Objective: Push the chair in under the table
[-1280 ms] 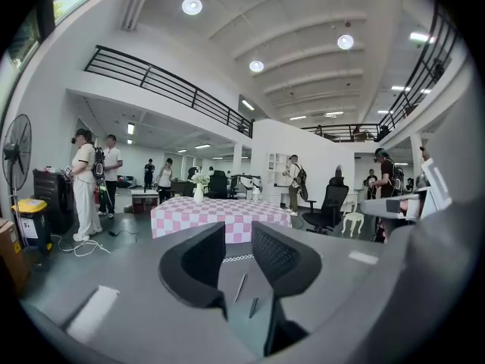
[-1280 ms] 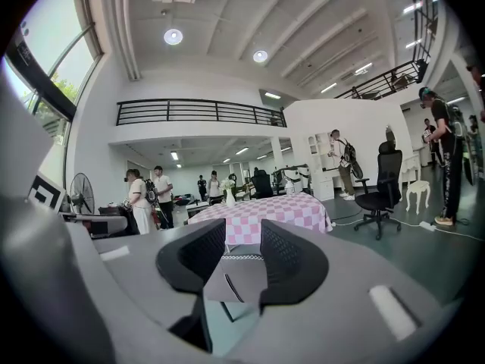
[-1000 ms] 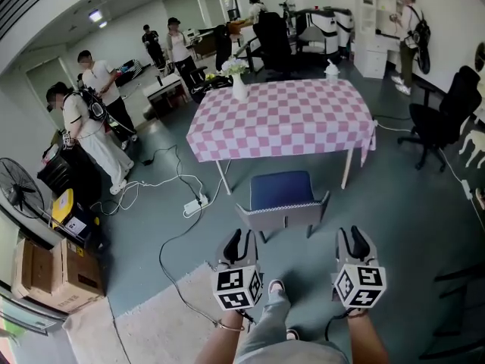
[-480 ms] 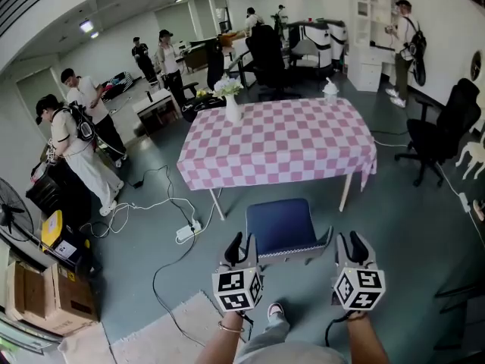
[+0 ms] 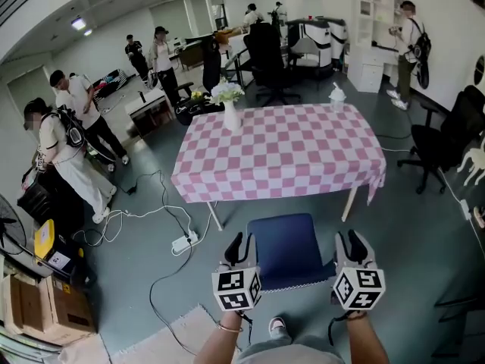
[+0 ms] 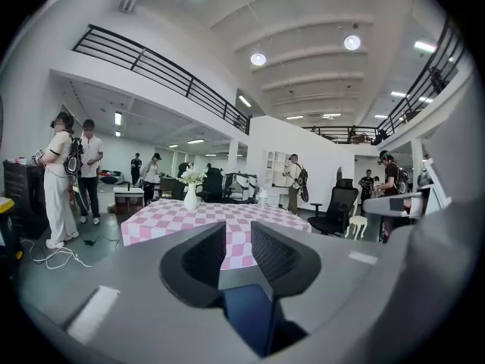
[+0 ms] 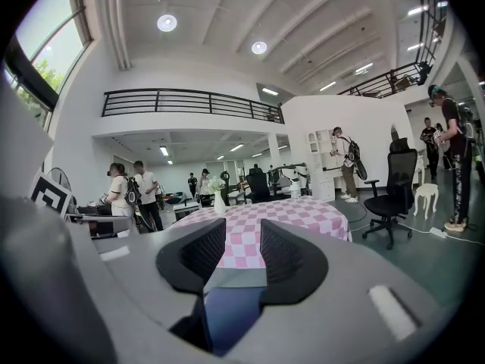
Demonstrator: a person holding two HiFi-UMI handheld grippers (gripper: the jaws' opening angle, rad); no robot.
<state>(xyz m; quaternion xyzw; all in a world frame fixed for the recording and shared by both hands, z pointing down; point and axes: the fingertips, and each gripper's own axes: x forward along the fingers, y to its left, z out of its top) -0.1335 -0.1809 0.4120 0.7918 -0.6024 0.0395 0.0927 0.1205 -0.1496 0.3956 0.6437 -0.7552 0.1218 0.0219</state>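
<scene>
A blue-seated chair [image 5: 284, 249] with a grey back stands in front of the table [image 5: 280, 154], which wears a pink-and-white checked cloth. Its seat front is just short of the table's near edge. My left gripper [image 5: 236, 243] hovers over the chair's left side and my right gripper [image 5: 354, 241] over its right side. Both are open and hold nothing. In the left gripper view the jaws [image 6: 239, 249] frame the table [image 6: 174, 218], with the blue seat [image 6: 246, 313] low between them. The right gripper view [image 7: 242, 249] shows the same table [image 7: 303, 214] and seat [image 7: 227, 313].
A white vase of flowers [image 5: 231, 116] and a white bottle [image 5: 337, 95] stand on the table. Cables and a power strip [image 5: 182, 243] lie on the floor at left. A black office chair [image 5: 443, 139] is at right. People [image 5: 64, 158] stand at left, near cardboard boxes [image 5: 42, 313].
I have come closer to the chair and table. Both grippers, earlier behind the chair's back, now flank its seat. The chair keeps its place before the table.
</scene>
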